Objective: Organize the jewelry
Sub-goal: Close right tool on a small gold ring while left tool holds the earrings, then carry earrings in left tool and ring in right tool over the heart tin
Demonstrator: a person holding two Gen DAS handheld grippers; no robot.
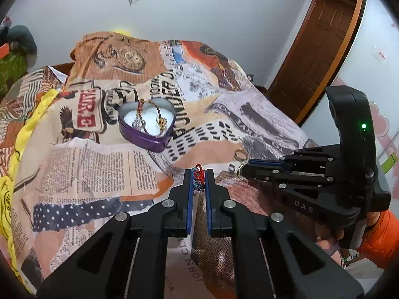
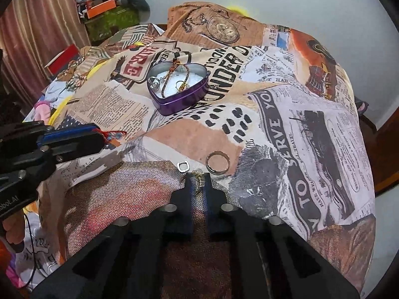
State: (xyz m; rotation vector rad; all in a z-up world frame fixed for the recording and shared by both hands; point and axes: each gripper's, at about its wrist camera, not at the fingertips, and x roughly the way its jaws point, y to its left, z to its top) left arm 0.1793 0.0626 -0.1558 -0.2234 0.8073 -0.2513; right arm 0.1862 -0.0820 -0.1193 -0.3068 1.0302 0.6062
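A purple heart-shaped tin [image 1: 147, 127] sits open on the printed cloth, with a gold chain and silver pieces inside; it also shows in the right wrist view [image 2: 178, 89]. My left gripper [image 1: 198, 179] is shut on a red braided bracelet [image 1: 198, 174], also seen in the right wrist view [image 2: 112, 134]. My right gripper [image 2: 198, 182] is shut on a small gold ring [image 2: 198, 176], low over the cloth; in the left wrist view [image 1: 243, 170] the ring hangs at its tip. A wide gold ring [image 2: 218, 165] and a small silver ring [image 2: 184, 167] lie just ahead of the right gripper.
The patchwork newspaper-print cloth [image 2: 286, 137] covers a rounded surface that drops off at the right and front. A brown door [image 1: 321, 49] stands at the right. Boxes and clothes [image 2: 109, 12] pile up at the far left.
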